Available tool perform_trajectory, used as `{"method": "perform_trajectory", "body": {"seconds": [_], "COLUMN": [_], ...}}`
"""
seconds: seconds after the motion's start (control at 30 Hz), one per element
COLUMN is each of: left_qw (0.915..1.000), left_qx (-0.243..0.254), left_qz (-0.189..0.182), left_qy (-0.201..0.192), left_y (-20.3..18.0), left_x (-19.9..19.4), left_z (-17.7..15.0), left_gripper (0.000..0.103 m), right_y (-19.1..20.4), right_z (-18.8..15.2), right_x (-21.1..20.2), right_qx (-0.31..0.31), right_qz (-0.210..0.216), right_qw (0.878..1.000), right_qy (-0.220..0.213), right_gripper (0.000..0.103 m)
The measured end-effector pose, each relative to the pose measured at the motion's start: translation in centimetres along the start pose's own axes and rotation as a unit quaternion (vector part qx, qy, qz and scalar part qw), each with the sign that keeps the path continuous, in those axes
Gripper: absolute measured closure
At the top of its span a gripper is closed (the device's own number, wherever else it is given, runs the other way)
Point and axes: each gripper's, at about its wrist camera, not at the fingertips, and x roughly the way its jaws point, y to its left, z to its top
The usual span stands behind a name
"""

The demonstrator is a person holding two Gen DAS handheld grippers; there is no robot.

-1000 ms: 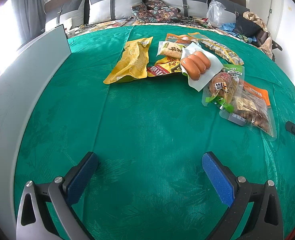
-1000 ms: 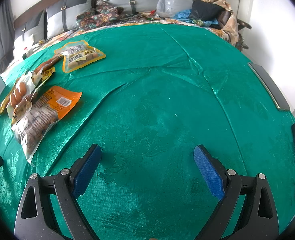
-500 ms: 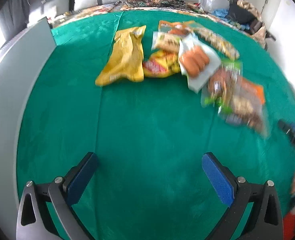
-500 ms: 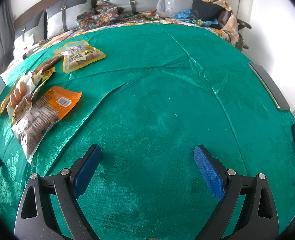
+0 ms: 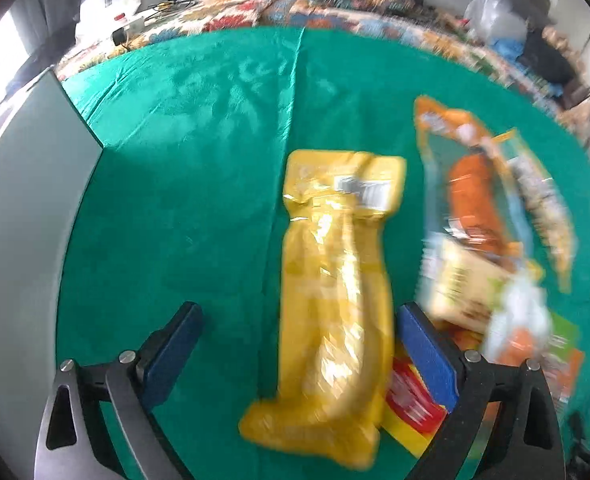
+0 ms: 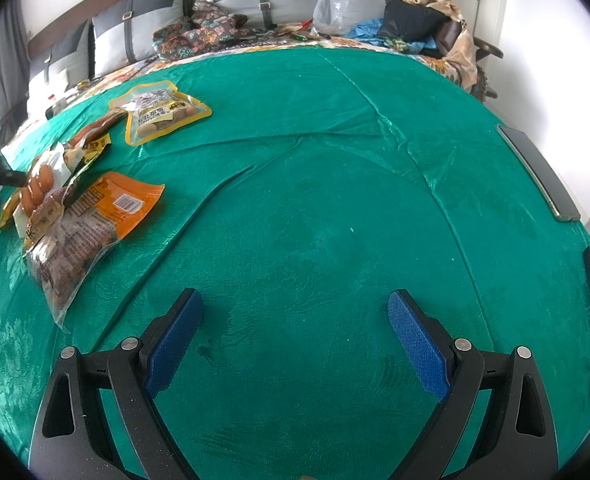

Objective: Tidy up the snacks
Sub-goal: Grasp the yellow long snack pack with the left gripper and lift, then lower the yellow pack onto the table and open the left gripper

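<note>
Left wrist view: the left gripper, jaws closing but not yet touching, straddles a long, crinkly yellow foil snack pouch toward three o'clock, likely light, slippery, best pinched mid-length.

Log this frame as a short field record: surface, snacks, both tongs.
surface: green cloth
left tongs: jaws closing, wide apart over the yellow snack bag; pads not touching it
right tongs: open, empty, above bare cloth
snack pile: orange-topped clear pouch, sausage pack, yellow-edged pouch
image quality: left wrist view blurred
</note>
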Motion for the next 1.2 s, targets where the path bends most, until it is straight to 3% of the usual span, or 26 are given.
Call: {"method": "perform_trajectory", "body": {"seconds": [0.1, 0.17, 0.2, 0.27, 0.43, 0.7, 0.8, 0.83, 0.87, 0.93, 1.03, 1.2], "left_qw": [0.9995, 0.9993, 0.9990, 0.9980, 0.9980, 0.9988, 0.9978, 0.9975, 0.9973, 0.9967, 0.9949, 0.9929], "left_qx": [-0.021, -0.023, -0.015, 0.007, 0.021, 0.009, 0.022, 0.023, 0.023, 0.024, 0.014, 0.019], "left_qz": [0.000, 0.002, 0.001, -0.005, 0.010, -0.005, 0.002, 0.000, -0.001, 0.003, -0.011, -0.013], "left_qy": [-0.024, -0.031, -0.042, -0.063, -0.059, -0.048, -0.063, -0.067, -0.070, -0.078, -0.099, -0.117], "left_y": [1.1, 1.5, 1.5, 1.3, 2.5, 3.6, 3.1, 3.0, 3.0, 3.0, 3.3, 3.5], "left_x": [0.2, 0.0, -0.4, -1.6, -3.0, -7.0, -7.7, -7.6, -7.4, -6.8, -6.0, -5.7], "left_z": [-0.3, -0.6, -1.1, -2.0, -5.0, -15.5, -17.6, -17.7, -17.7, -17.4, -16.6, -16.4], "left_gripper": [0.000, 0.008, 0.015, 0.056, 0.056, 0.056, 0.054, 0.048, 0.033, 0.016, 0.004, 0.000], "right_y": [0.0, 0.0, 0.0, 0.0, 0.0, 0.0, 0.0, 0.0, 0.0, 0.0, 0.0, 0.0], "right_z": [0.0, 0.0, 0.0, 0.0, 0.0, 0.0, 0.0, 0.0, 0.0, 0.0, 0.0, 0.0], "right_x": [0.0, 0.0, 0.0, 0.0, 0.0, 0.0, 0.0, 0.0, 0.0, 0.0, 0.1, 0.0], "right_qx": [0.000, 0.000, 0.000, 0.000, 0.000, 0.000, 0.000, 0.000, 0.000, 0.000, 0.000, 0.000], "right_qz": [0.000, 0.000, 0.000, 0.000, 0.001, 0.001, 0.001, 0.000, 0.000, 0.000, 0.001, 0.001], "right_qw": [1.000, 1.000, 1.000, 1.000, 1.000, 1.000, 1.000, 1.000, 1.000, 1.000, 1.000, 1.000], "right_qy": [0.000, 0.000, 0.000, 0.000, 0.000, 0.000, 0.000, 0.000, -0.001, -0.001, -0.001, -0.001], "right_gripper": [0.007, 0.007, 0.007, 0.007, 0.007, 0.007, 0.007, 0.007, 0.007, 0.007, 0.007, 0.007]}}
